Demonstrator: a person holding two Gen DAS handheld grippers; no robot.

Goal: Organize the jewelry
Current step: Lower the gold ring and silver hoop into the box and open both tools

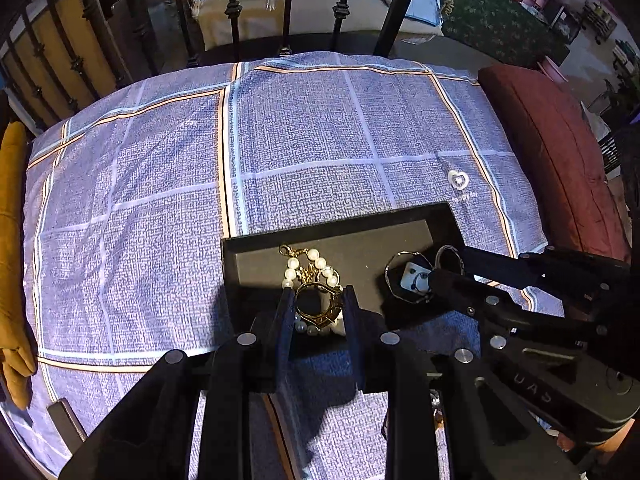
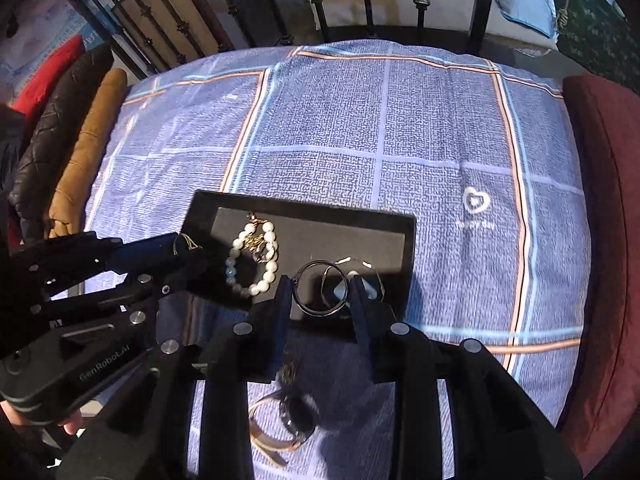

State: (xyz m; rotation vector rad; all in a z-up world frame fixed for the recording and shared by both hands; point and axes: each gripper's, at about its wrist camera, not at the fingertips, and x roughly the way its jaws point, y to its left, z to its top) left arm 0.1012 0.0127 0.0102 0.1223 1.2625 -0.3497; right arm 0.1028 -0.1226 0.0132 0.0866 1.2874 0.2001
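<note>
A black tray [image 1: 332, 232] [image 2: 304, 204] lies on the blue checked cloth. A pearl bracelet [image 1: 320, 266] [image 2: 250, 258] with gold charms lies in it. My left gripper [image 1: 318, 304] is shut on a gold bangle [image 1: 320, 306] above the tray's near edge; it also shows in the right wrist view [image 2: 188, 246]. My right gripper [image 2: 322, 290] is shut on a dark hoop [image 2: 316, 292] over the tray's right part, beside a small white earring card [image 2: 342, 290] [image 1: 412, 276]. The right gripper [image 1: 444, 268] shows in the left wrist view with thin hoops [image 1: 400, 276] at its tips.
A wristwatch [image 2: 288, 420] with a tan strap lies on the cloth under my right gripper. A maroon cushion [image 1: 552, 152] [image 2: 608, 200] lies along the right edge. Tan and black cushions [image 2: 80, 152] are on the left. A black iron railing [image 1: 288, 8] stands behind.
</note>
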